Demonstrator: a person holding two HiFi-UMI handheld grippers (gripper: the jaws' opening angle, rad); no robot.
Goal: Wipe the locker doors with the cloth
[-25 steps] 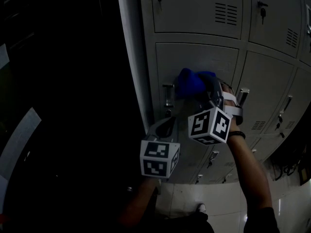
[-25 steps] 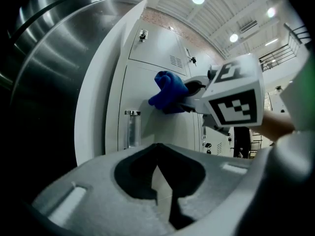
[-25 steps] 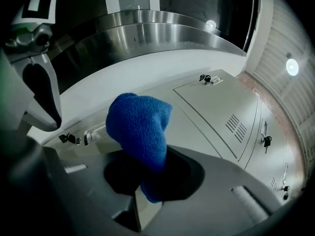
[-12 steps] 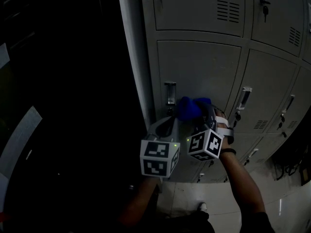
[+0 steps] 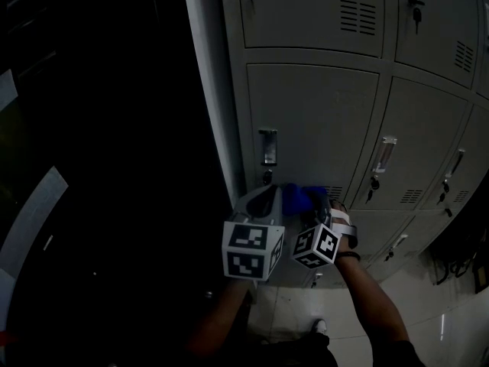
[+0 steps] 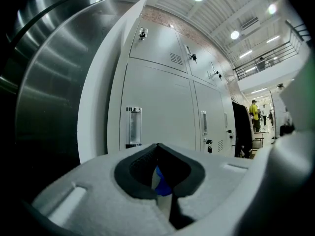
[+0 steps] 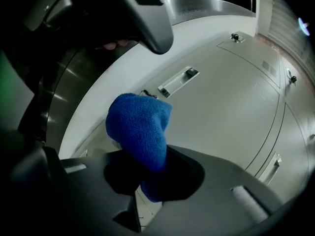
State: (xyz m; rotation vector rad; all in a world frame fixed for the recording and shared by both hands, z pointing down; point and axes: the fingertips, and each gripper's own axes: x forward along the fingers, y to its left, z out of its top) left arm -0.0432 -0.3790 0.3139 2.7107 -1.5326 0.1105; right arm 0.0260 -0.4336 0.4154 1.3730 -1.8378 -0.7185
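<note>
The grey locker door (image 5: 321,121) fills the middle of the head view, with a handle (image 5: 267,145) at its left edge. My right gripper (image 5: 315,205) is shut on a blue cloth (image 5: 299,197), which is pressed low against that door near its bottom edge. In the right gripper view the cloth (image 7: 140,129) bulges out of the shut right gripper (image 7: 147,168) in front of the door (image 7: 226,107). My left gripper (image 5: 263,202) hovers just left of the cloth. Its jaws are shut and hold nothing (image 6: 157,149).
More locker doors (image 5: 428,144) with handles, keys and vents run to the right and above. A dark steel panel (image 5: 107,167) stands left of the locker bank. Pale floor tiles (image 5: 359,335) and a shoe (image 5: 315,328) lie below. People (image 6: 254,113) stand far off in a hall.
My right gripper has slid the cloth down the door, from about handle height to the bottom edge. The left gripper has stayed where it was.
</note>
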